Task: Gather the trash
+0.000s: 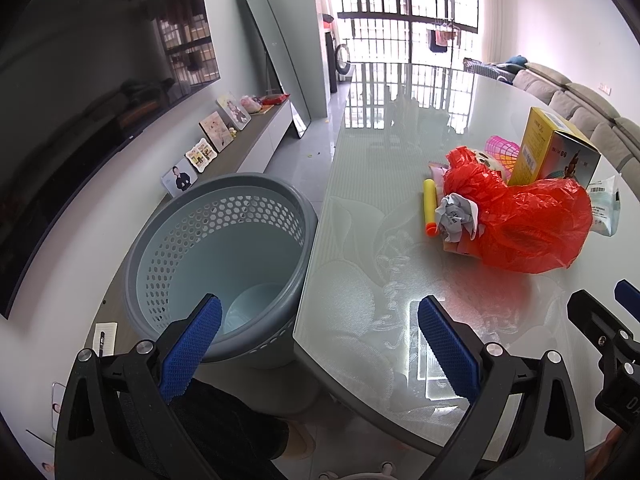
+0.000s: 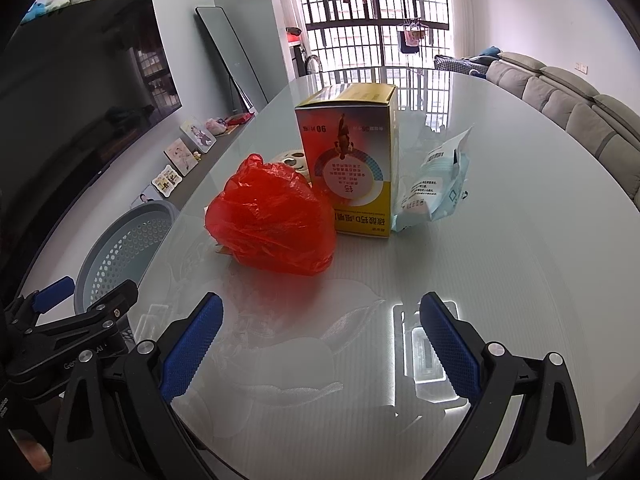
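Note:
A red plastic bag [image 1: 524, 224] [image 2: 272, 220] lies on the glass table [image 1: 380, 184] [image 2: 500, 280]. Beside it are a crumpled paper ball [image 1: 456, 218], a yellow foam dart [image 1: 429, 206], a yellow box [image 1: 552, 154] [image 2: 350, 164] and a pale blue wrapper [image 2: 436, 184] [image 1: 606, 206]. A grey perforated bin [image 1: 216, 264] [image 2: 124, 244] stands on the floor left of the table. My left gripper [image 1: 320, 344] is open and empty, over the table edge and bin. My right gripper [image 2: 320, 344] is open and empty, short of the bag.
A pink mesh item [image 1: 502, 152] and a cream round item [image 2: 290, 160] lie behind the bag. A TV [image 1: 80, 80], a low cabinet with photo frames [image 1: 224, 136] and a leaning mirror [image 1: 276, 52] line the left wall. A sofa [image 2: 568, 96] stands right.

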Demonstrator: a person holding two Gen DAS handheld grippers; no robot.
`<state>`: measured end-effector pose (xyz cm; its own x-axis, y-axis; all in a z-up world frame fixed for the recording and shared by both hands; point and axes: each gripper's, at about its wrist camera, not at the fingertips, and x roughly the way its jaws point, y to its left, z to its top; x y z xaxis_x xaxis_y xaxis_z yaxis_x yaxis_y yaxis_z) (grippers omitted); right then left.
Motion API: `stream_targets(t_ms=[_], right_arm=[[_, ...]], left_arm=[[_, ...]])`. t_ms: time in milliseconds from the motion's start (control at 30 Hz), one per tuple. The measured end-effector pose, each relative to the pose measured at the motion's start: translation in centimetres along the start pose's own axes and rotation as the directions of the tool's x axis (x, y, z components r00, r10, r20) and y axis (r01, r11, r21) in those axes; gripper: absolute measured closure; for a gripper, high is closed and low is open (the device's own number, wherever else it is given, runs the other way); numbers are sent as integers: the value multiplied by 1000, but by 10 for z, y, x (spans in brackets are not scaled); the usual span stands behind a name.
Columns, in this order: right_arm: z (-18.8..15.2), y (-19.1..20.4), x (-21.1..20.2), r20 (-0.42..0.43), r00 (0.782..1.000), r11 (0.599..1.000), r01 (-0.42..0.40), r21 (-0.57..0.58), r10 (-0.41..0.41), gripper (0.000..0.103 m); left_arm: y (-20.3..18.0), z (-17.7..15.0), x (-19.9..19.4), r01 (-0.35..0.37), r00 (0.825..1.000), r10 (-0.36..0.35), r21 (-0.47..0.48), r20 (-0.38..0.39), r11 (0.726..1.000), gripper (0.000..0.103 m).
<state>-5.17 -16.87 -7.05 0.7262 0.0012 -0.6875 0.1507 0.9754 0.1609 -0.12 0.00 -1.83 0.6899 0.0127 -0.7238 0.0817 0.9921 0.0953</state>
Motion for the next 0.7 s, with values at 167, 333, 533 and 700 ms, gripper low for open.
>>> stream_targets(t_ms=[167,333,533,700], right_arm=[[0,0,0,-1,1000,1000,1,-1,-1,9],[0,0,0,-2,1000,1000,-1,0,1,9],[0,0,0,-2,1000,1000,1,1,-1,9],[-2,-9,-3,1,1000,1000,6,21,-6,9]], left_arm=[[0,0,0,1,1000,-1,1,-1,1000,6],[1,-2,0,-2,1000,2,2,-6,1000,6],[1,-2,0,-1,1000,1,2,-6,1000,6],[-1,-2,2,2,1000,-2,5,-12,1000,6]])
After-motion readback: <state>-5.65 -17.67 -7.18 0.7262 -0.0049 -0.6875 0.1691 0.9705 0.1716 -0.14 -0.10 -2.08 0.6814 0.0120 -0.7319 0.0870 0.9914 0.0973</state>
